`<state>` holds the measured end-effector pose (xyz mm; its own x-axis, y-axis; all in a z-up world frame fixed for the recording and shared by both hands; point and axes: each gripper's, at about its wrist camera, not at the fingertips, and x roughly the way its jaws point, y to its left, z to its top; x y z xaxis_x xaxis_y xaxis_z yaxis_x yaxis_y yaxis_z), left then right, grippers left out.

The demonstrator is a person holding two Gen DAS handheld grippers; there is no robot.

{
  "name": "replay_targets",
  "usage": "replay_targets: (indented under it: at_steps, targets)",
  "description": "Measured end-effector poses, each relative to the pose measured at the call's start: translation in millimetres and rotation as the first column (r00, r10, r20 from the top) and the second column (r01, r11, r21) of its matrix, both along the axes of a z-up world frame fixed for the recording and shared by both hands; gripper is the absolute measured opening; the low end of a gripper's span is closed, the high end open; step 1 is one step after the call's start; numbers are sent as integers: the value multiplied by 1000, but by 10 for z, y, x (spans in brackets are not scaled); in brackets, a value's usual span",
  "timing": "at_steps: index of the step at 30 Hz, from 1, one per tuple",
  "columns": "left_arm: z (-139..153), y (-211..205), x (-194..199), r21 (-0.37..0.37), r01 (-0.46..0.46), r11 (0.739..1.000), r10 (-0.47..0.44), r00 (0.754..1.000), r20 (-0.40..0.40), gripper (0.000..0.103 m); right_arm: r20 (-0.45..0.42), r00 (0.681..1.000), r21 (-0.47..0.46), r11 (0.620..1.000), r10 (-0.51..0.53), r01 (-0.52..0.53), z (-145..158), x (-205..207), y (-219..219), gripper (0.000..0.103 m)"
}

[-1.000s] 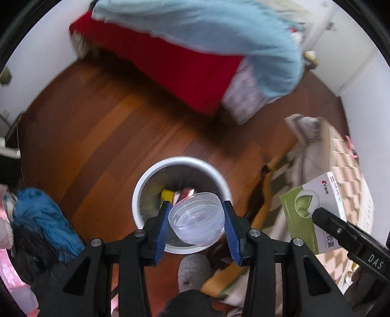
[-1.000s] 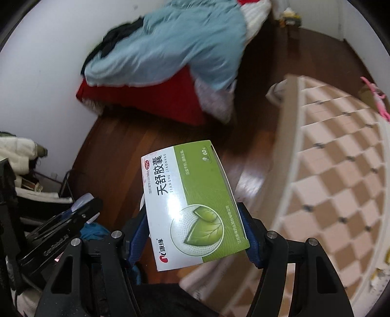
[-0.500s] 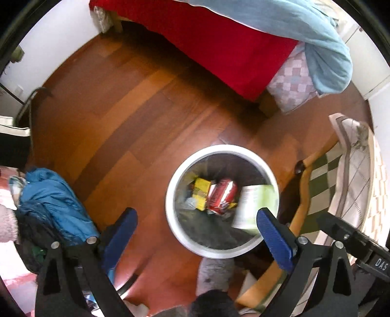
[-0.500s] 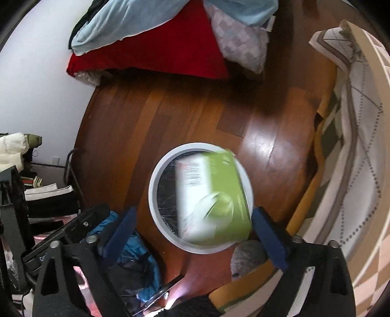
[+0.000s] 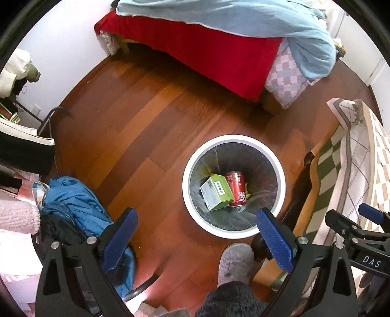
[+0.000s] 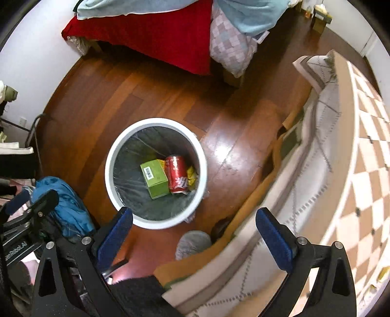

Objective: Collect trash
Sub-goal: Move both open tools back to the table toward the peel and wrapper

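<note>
A white round trash bin (image 5: 195,214) with a dark liner stands on the wooden floor; it also shows in the right wrist view (image 6: 109,170). Inside lie a green box (image 5: 215,193) (image 6: 154,178), a red can (image 5: 237,188) (image 6: 176,176) and a yellow wrapper (image 6: 191,176). My left gripper (image 5: 197,239) is open and empty above the bin's near rim. My right gripper (image 6: 195,239) is open and empty, also above and near the bin. The clear plastic bowl is not visible.
A bed with red sheet (image 5: 207,48) and light blue blanket (image 5: 243,19) stands at the back. A checkered table cover (image 6: 353,170) hangs at the right. Blue clothing (image 5: 78,202) lies at the left. A grey slipper (image 5: 235,263) is below the bin.
Both grippers opened and let go: the plastic bowl left the left one, the green box left the right one. The box now lies in the bin beside the can.
</note>
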<state>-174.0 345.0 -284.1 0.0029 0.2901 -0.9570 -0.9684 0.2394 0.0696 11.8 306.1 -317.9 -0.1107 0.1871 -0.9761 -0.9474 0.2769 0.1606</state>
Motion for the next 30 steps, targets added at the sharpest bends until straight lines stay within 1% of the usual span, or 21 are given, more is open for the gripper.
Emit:
replay_targets:
  at_steps: [7, 12, 17, 20, 23, 25, 27, 30]
  targets:
    - [320, -204, -5, 57, 17, 998, -17, 1000, 0, 100, 8, 1000, 48, 999, -11, 11, 313, 13, -249, 102]
    - [647, -391, -5, 111, 31, 993, -33, 999, 17, 100, 5, 1000, 94, 995, -13, 12, 585, -2, -437, 102]
    - [1072, -650, 88, 194, 54, 979, -61, 998, 28, 100, -38, 998, 174, 983, -47, 53, 975, 67, -719, 102]
    - [1317, -838, 191, 244, 77, 967, -90, 995, 44, 100, -83, 993, 245, 964, -87, 105, 1277, 189, -1001, 102]
    - [1500, -1055, 372, 287, 111, 952, -132, 990, 55, 100, -111, 984, 294, 942, -136, 163, 1496, 356, -1272, 102]
    - [1562, -1200, 544, 302, 142, 942, -169, 983, 64, 100, -127, 975, 325, 921, -183, 216, 1632, 524, -1534, 102]
    - [1568, -1342, 762, 307, 175, 935, -207, 975, 75, 100, -140, 962, 342, 900, -236, 270, 1722, 728, -1819, 102]
    - [1448, -1575, 1169, 292, 240, 926, -274, 958, 80, 100, -141, 942, 346, 876, -304, 335, 1740, 1003, -2183, 102]
